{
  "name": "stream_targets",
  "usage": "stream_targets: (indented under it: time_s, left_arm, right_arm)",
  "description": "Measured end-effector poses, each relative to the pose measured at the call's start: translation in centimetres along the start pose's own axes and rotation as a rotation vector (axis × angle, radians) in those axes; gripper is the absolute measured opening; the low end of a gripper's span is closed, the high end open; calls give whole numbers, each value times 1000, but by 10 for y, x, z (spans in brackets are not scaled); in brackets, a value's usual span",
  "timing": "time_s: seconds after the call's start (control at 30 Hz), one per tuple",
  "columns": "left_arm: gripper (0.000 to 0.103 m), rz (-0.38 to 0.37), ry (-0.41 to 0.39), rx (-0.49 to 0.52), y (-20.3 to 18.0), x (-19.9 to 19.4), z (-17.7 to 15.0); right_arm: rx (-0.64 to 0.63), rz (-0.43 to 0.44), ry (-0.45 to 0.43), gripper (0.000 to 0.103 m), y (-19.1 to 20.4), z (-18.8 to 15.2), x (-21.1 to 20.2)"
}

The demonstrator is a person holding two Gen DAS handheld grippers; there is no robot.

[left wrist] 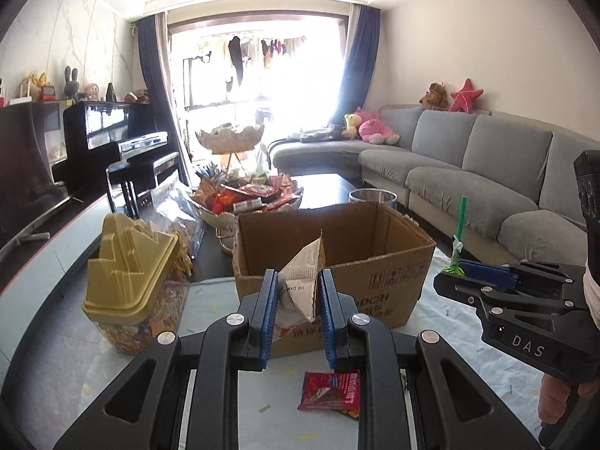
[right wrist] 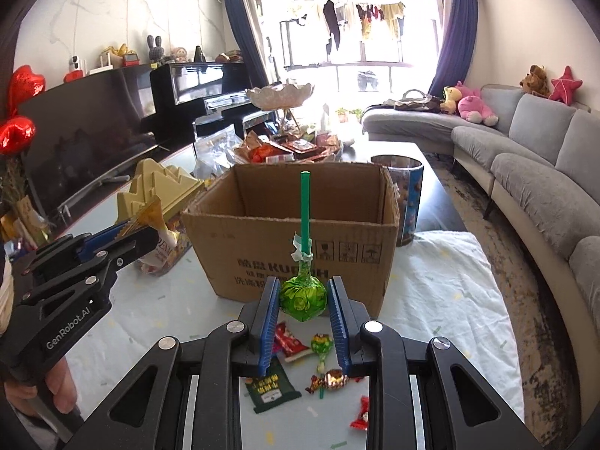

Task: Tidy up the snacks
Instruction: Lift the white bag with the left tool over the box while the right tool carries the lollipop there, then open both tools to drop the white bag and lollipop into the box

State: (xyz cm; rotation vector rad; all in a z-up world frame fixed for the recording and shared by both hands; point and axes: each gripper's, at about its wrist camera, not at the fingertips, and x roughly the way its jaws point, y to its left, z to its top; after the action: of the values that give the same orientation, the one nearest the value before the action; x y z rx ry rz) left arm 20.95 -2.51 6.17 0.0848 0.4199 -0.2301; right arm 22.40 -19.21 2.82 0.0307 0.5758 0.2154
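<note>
Right up close, the left tool is clamped on a crumpled white snack packet, blue pads pressing both sides, so it's a firm grip. The packet sticks up just in front of the cardboard box. The tool points slightly down toward the box, held off the table. The packet's print reads something like "UK DAMAS", upside down; the rest is too creased to read.

The right tool is squeezed shut on a green foil lollipop, its green stick standing straight up in front of the box's near wall. In the left view this tool comes in from the right of the box, tilted a bit down, with "DAS" on its side and part of the person's hand on the grip, mostly cut off by the frame edge. In the right view the left tool shows "GenRobot.AI".

Below the tools, loose snacks lie on the table in front of the box: a red packet, a dark green sachet, a few wrapped candies. The box is open on top; its inside floor is hidden by the near wall. Its print is partly blocked: "KU" plus Chinese characters and handling symbols.

Left of the box is a clear jar with a gold lid. Behind the box is a tiered tray piled with snacks, too jumbled to pick apart. Right of the box is a grey sofa.
</note>
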Motion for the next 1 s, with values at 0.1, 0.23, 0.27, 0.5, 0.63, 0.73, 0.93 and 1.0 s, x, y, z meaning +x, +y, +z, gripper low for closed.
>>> stream_targets:
  time_s: [0.1, 0.23, 0.27, 0.5, 0.63, 0.73, 0.93, 1.0]
  left_arm:
    - [22, 10, -38, 8, 1, -2, 16]
    - [22, 10, -71, 14, 4, -1, 39]
    - [22, 10, -77, 16, 5, 1, 44]
    - [22, 5, -73, 19, 9, 23, 72]
    - [22, -8, -49, 8, 13, 43, 81]
    - [22, -17, -17, 5, 15, 59, 81]
    - [24, -36, 62, -16, 19, 97, 81]
    - [31, -21, 82, -13, 20, 106, 81]
  right_arm:
    - [1, 13, -21, 28, 0, 18, 1]
    - [-10, 26, -50, 28, 1, 41, 2]
    - [-12, 27, -56, 28, 2, 47, 3]
    - [5, 52, -59, 28, -4, 77, 17]
    - [7, 46, -43, 28, -7, 87, 33]
    - [3, 39, -26, 28, -9, 90, 46]
    - [18, 38, 14, 28, -15, 93, 71]
    - [21, 31, 27, 28, -17, 94, 78]
